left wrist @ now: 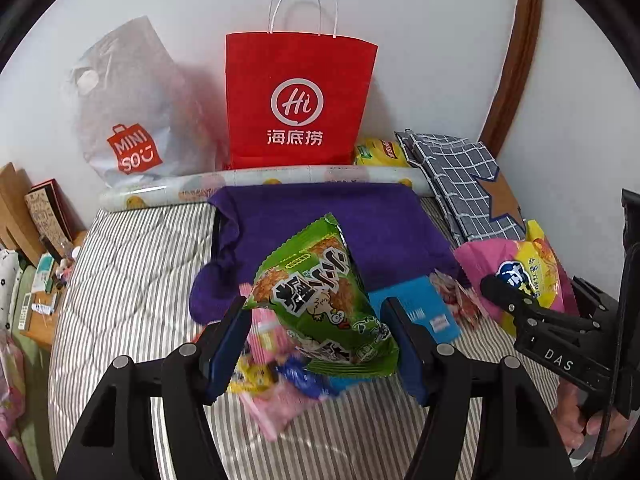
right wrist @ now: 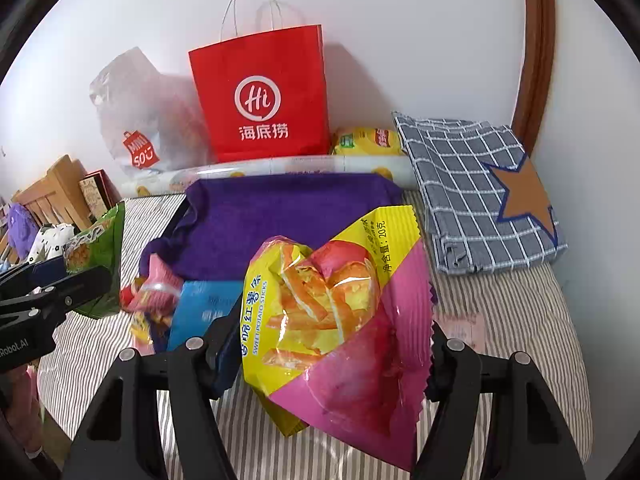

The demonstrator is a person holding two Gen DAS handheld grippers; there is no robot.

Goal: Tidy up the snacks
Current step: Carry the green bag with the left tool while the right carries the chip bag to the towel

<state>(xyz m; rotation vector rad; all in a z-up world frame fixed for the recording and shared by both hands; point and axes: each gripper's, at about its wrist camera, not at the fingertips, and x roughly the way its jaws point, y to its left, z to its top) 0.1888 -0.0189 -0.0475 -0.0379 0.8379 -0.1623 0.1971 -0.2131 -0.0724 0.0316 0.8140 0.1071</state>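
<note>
With left gripper (left wrist: 320,344) clamping green snack packet (left wrist: 320,296) and right gripper (right wrist: 332,360) clamping sweet-potato-stick packet (right wrist: 340,312), carry both level toward red paper bag (right wrist: 264,96), avoiding crushing.

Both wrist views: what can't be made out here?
- Left wrist: loose snacks under the left tongs are motion-blurred; the green packet covers them.
- Right wrist: blue packet half hidden behind the sweet potato sticks bag.
- Red paper bag contents: unseen.

Black left gripper (left wrist: 320,344), blue pads, silver screws; right gripper (right wrist: 332,356) alike.
</note>
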